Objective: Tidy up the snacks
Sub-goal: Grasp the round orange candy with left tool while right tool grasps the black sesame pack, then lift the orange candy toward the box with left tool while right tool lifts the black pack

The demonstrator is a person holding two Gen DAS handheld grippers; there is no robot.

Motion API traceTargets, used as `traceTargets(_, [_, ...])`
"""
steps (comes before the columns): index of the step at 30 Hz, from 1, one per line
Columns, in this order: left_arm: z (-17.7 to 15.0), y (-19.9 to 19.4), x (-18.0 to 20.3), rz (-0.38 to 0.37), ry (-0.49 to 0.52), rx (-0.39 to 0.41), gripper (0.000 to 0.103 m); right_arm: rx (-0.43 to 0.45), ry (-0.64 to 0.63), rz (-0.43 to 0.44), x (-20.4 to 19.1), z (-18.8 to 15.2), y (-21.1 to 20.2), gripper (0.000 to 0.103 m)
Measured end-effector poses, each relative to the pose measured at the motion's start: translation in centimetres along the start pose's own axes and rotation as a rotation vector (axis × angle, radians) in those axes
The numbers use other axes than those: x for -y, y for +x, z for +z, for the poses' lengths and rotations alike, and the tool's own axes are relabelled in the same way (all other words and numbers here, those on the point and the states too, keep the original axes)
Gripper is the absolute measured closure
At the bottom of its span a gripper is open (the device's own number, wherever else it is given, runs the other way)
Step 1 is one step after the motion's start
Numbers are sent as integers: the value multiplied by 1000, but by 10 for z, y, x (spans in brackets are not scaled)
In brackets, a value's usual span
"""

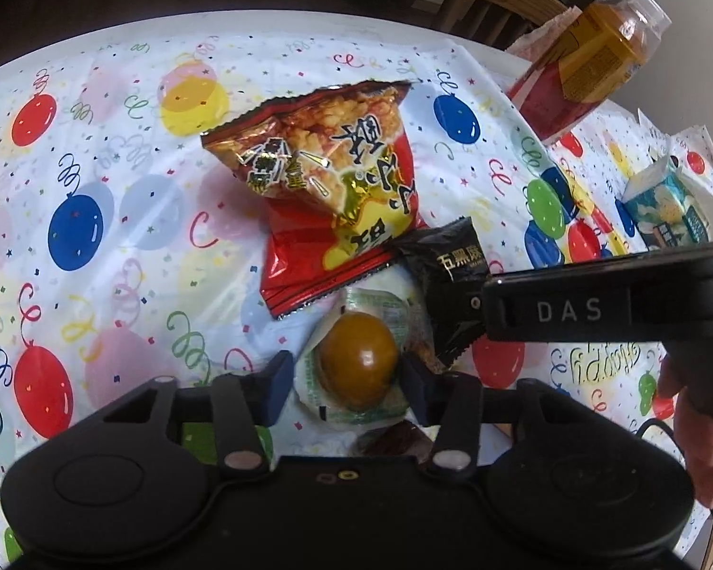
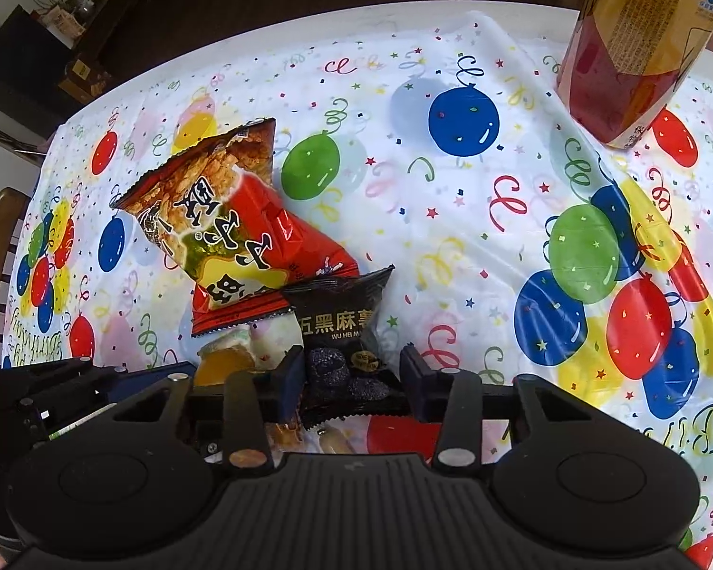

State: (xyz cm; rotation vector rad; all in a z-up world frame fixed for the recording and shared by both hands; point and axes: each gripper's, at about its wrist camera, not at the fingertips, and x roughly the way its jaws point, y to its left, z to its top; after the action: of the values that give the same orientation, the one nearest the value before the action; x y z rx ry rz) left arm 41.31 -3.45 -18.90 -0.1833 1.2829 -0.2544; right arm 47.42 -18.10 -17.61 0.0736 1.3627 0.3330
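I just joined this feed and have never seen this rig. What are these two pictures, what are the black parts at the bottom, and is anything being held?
There is no robot: a person holds one pair of tongs in each hand, each with a camera looking along its fingers.

The left camera shows the left tongs open around a clear packet with a brown egg. The right camera shows the right tongs open around a black snack packet. Neither is gripped yet.

On the balloon tablecloth also lie a red snack bag and, further off, a tall yellow-and-red package.
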Motion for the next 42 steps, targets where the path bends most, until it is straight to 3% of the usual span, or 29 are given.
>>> traceTargets(4, [-1,-1,2,12,12,5,59,13,6,-4,1,-1,-3,65])
traceTargets(6, [-2,-4,6,7,31,19,71,15,8,-3,1,-1,-6,65])
traceTargets(10, [-1,-4,8,23,29,-5,70,22,17,-11,4,-4,-13,67])
traceTargets(23, [-10,-27,12,37,15,22,70,64,22,-2,6,-25,-56,68])
traceTargets(42, [-50,-131,21,3,34,120,70,157,-64,-6,-26,-97,-160,69])
